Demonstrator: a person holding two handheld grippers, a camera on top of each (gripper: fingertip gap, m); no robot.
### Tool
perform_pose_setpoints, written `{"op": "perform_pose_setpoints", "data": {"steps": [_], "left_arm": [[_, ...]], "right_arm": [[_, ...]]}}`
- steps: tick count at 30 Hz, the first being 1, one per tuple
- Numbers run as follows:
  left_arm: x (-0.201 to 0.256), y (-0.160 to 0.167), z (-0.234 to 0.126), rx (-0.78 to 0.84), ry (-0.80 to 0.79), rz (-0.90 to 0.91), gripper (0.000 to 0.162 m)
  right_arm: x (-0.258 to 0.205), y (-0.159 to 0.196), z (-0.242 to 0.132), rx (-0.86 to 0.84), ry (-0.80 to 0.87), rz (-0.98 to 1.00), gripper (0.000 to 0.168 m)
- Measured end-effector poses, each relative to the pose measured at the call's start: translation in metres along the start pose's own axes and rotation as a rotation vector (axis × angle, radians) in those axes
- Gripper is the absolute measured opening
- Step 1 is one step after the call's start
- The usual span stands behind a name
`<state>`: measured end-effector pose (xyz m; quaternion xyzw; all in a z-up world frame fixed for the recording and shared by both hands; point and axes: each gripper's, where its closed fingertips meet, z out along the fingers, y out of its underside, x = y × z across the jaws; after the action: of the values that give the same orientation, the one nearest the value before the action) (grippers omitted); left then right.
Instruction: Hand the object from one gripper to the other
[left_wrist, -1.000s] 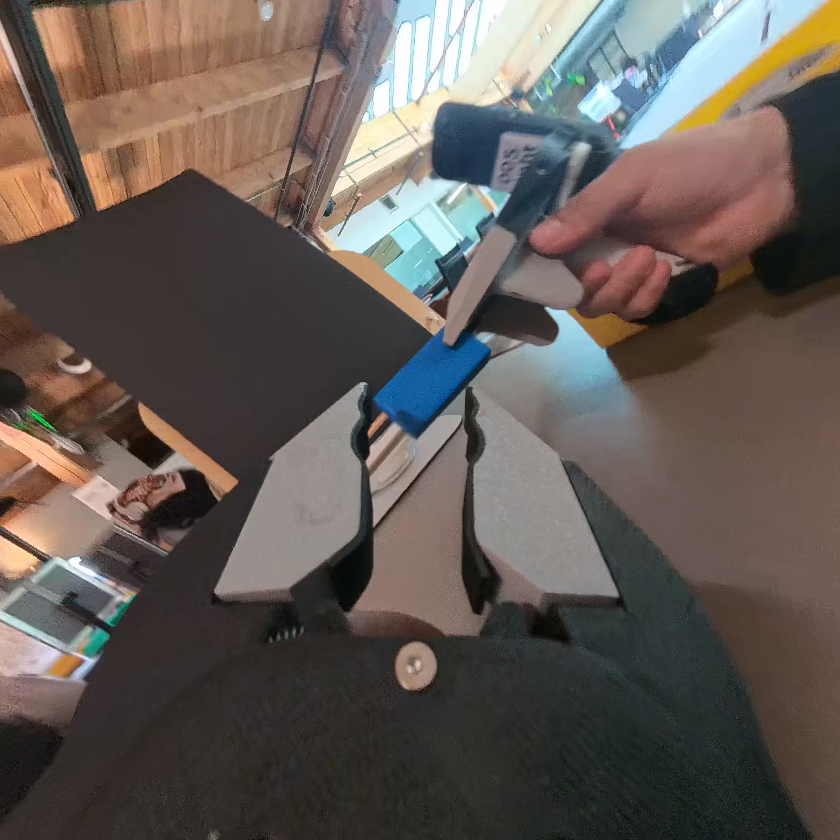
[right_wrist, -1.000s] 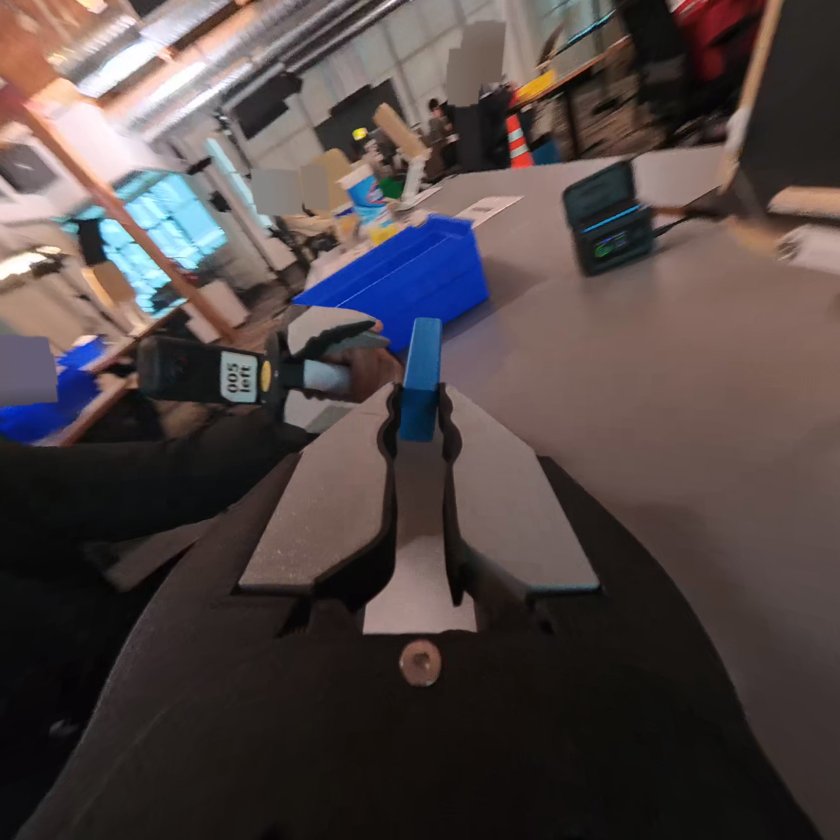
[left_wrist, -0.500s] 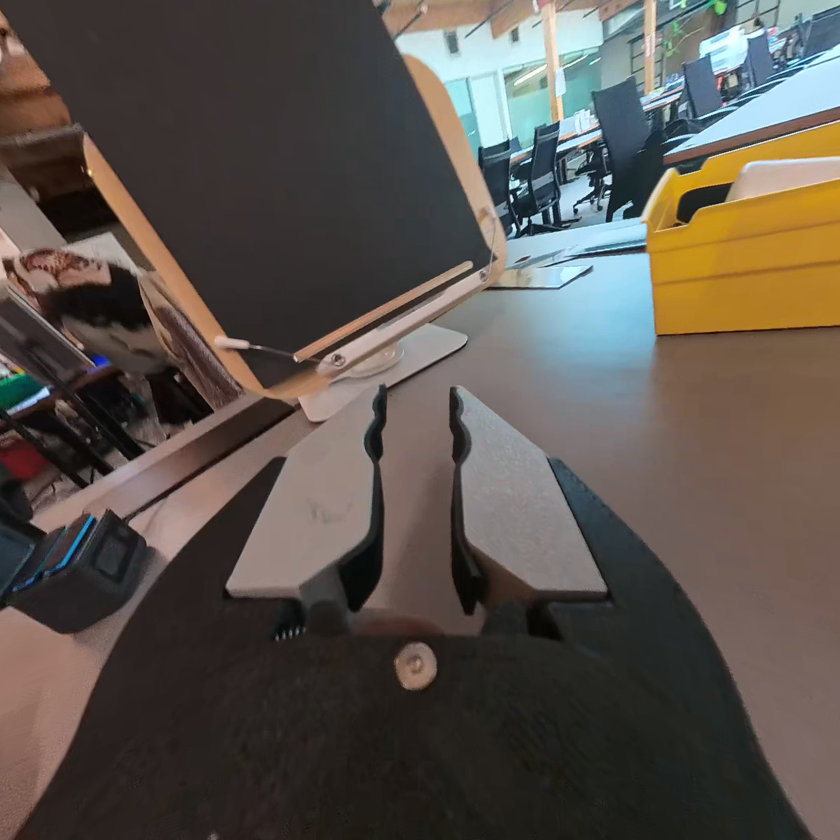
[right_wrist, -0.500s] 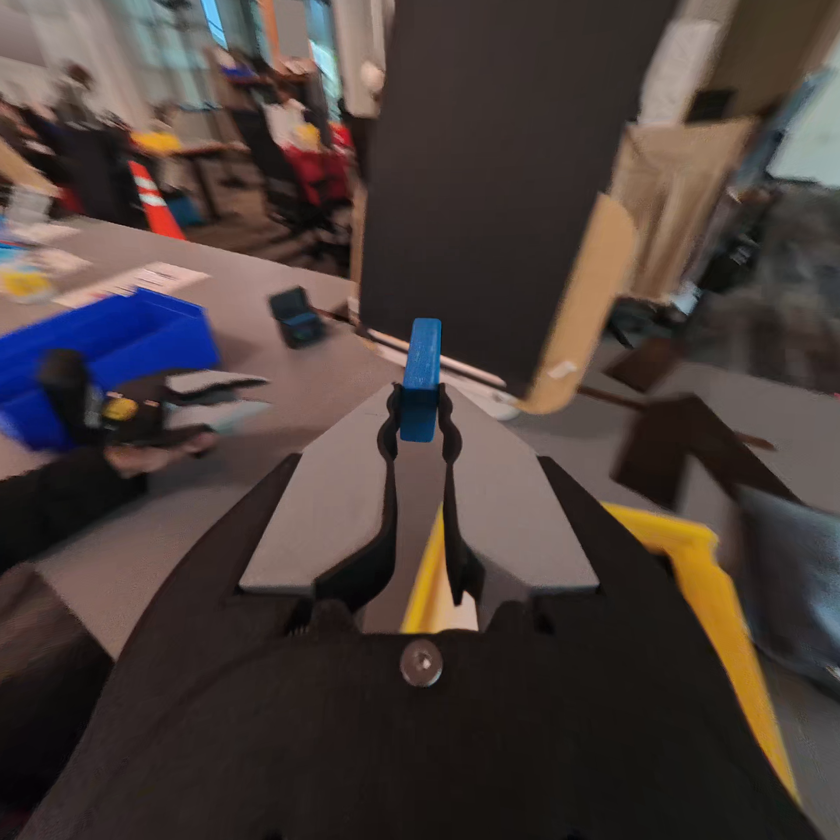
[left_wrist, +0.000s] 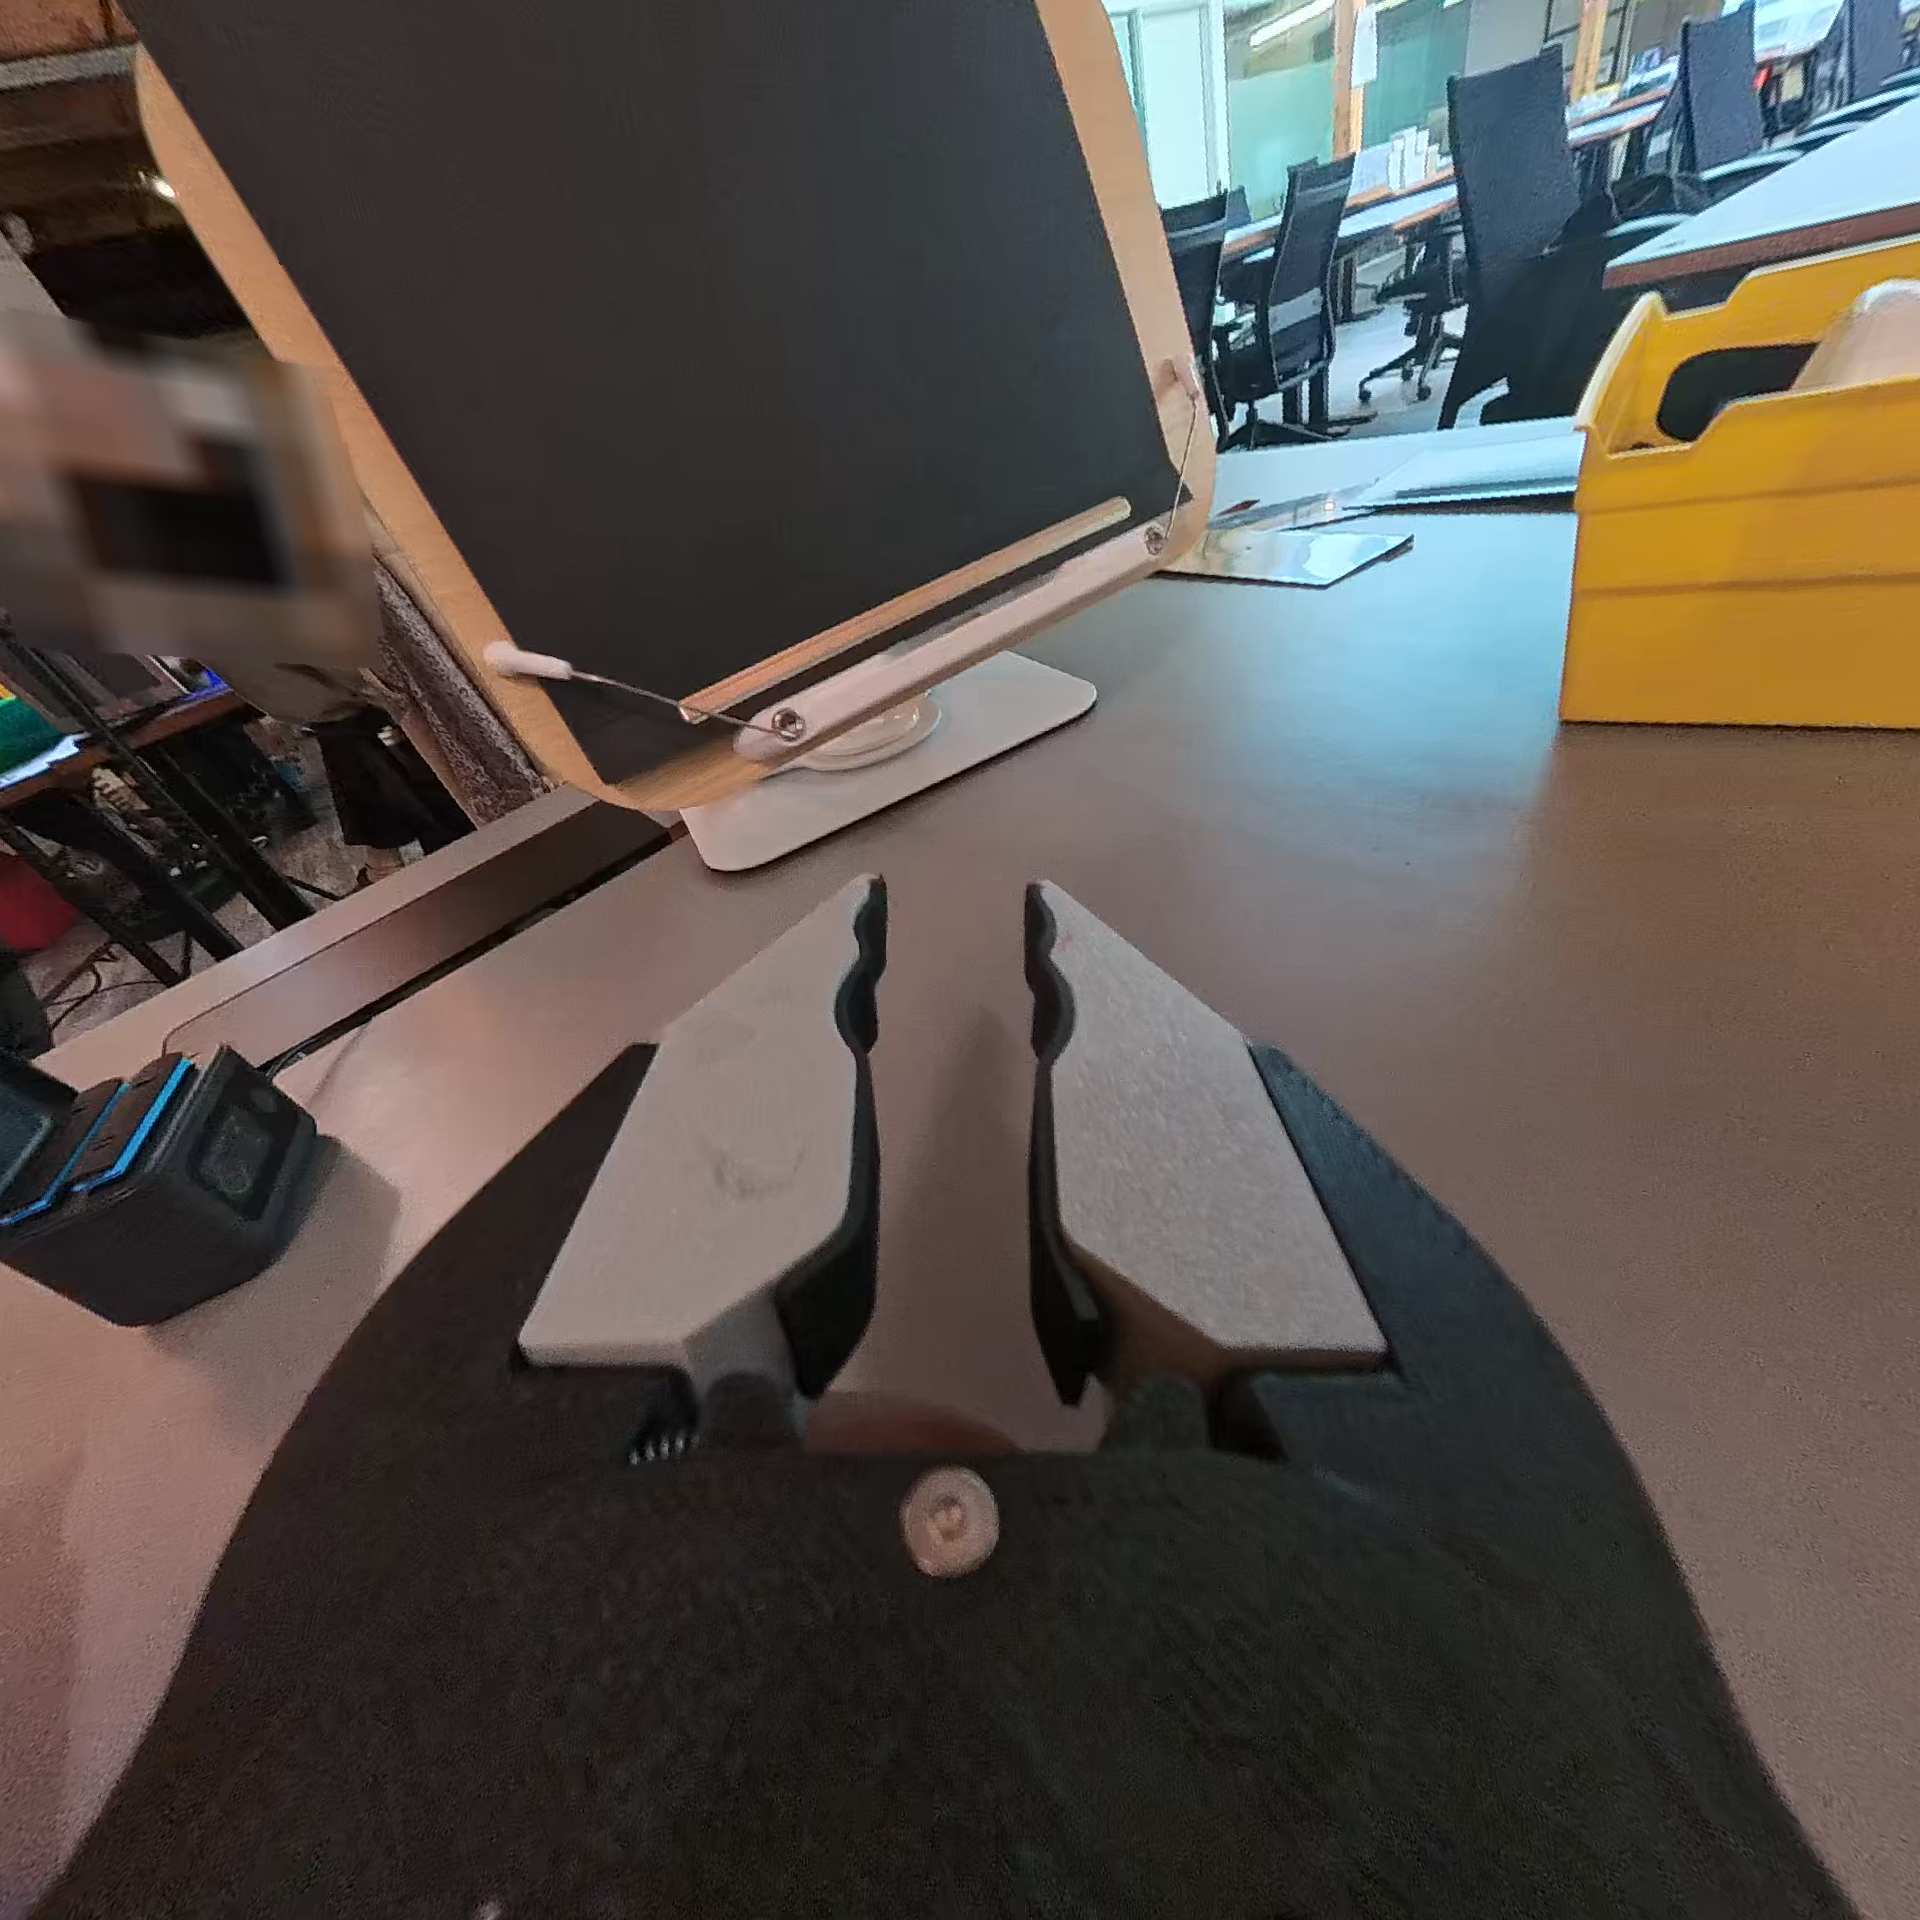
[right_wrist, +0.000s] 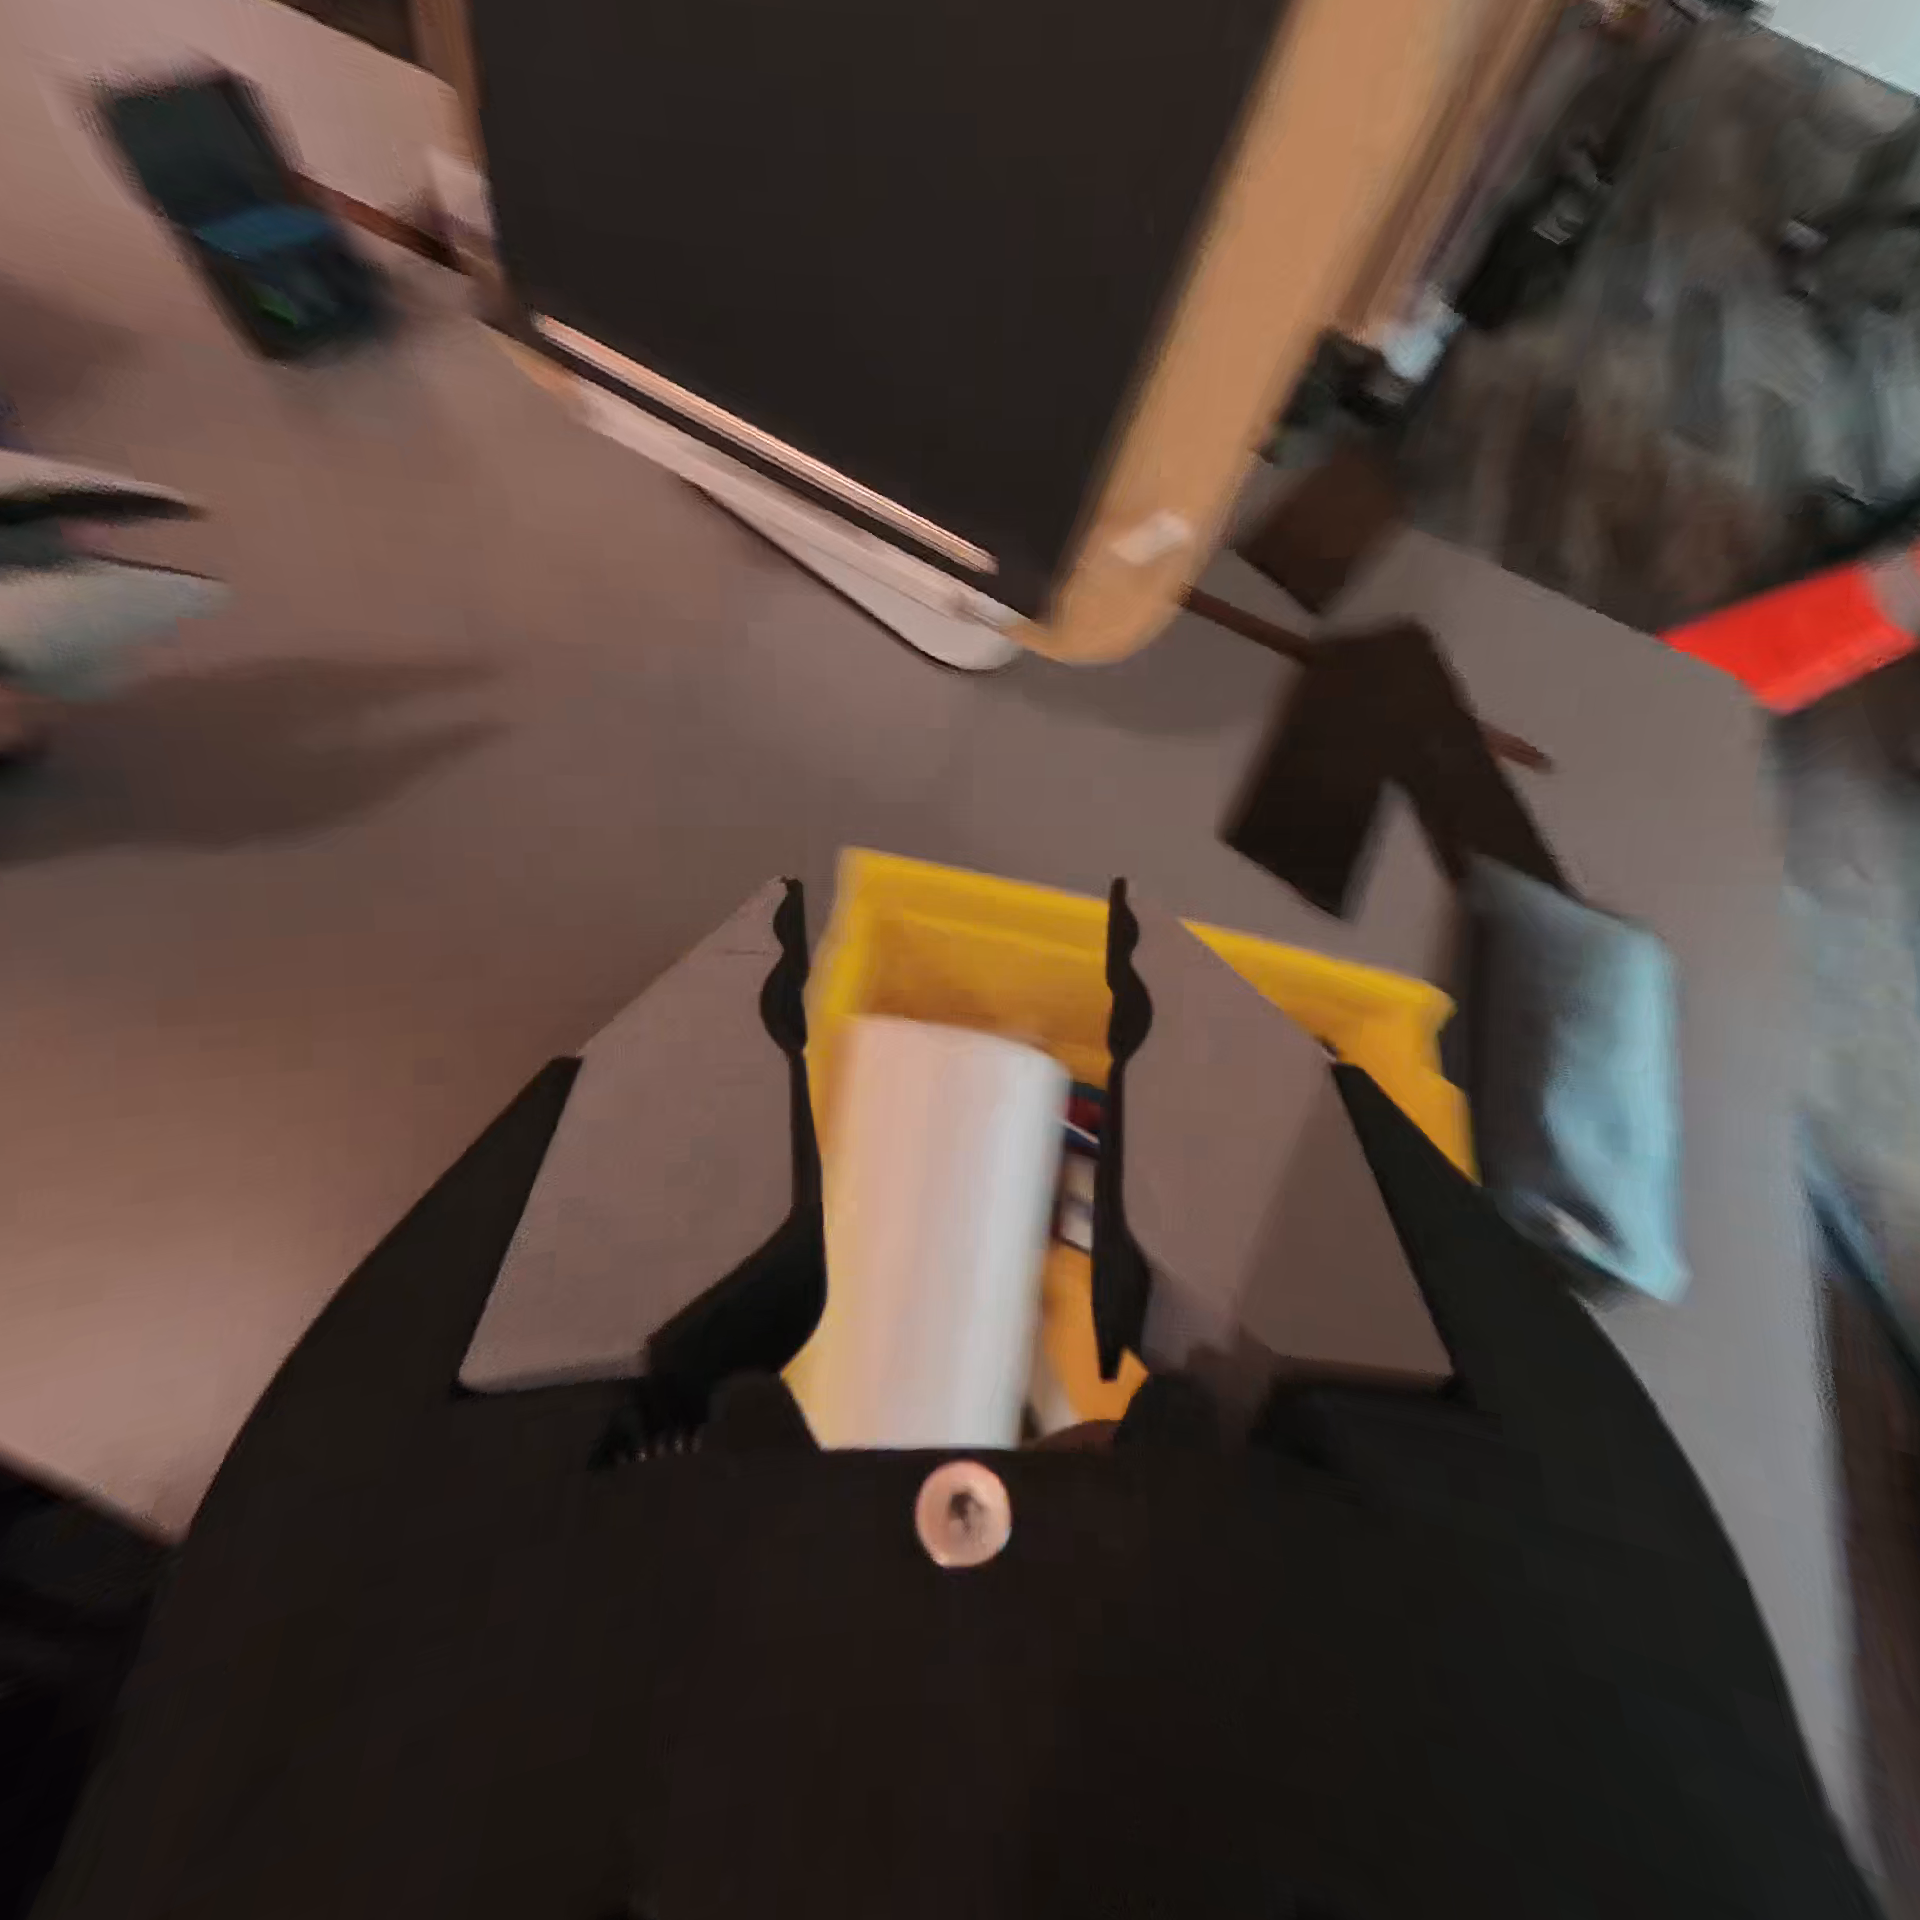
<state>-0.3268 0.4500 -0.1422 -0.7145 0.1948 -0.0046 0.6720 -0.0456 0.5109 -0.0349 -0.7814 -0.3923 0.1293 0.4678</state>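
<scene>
The left gripper (left_wrist: 956, 935) hangs low over the brown table (left_wrist: 1455, 935), its jaws parted with nothing between them. Beyond it a black board (left_wrist: 675, 312) leans on a white stand (left_wrist: 935, 748); a small black device (left_wrist: 156, 1195) sits at near left and a yellow bin (left_wrist: 1745, 582) at far right. The right gripper (right_wrist: 951, 925) is spread wide and empty above the yellow bin (right_wrist: 956, 935), which holds a white roll (right_wrist: 935, 1195). The blue block shows in neither view.
</scene>
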Motion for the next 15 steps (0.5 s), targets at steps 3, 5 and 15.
{"op": "perform_pose_setpoints", "data": {"steps": [3, 5, 15], "left_arm": [[0.004, 0.005, 0.002, -0.03, 0.01, 0.022, 0.026], [0.006, 0.004, 0.002, -0.034, 0.009, 0.046, 0.027], [0.025, 0.009, 0.003, -0.125, 0.092, -0.015, 0.059]], "right_arm": [[-0.095, -0.029, 0.012, 0.123, -0.31, 0.007, 0.065], [-0.14, -0.032, 0.034, 0.156, -0.409, 0.019, 0.08], [-0.186, 0.006, 0.198, 0.146, -0.271, -0.004, 0.075]]}}
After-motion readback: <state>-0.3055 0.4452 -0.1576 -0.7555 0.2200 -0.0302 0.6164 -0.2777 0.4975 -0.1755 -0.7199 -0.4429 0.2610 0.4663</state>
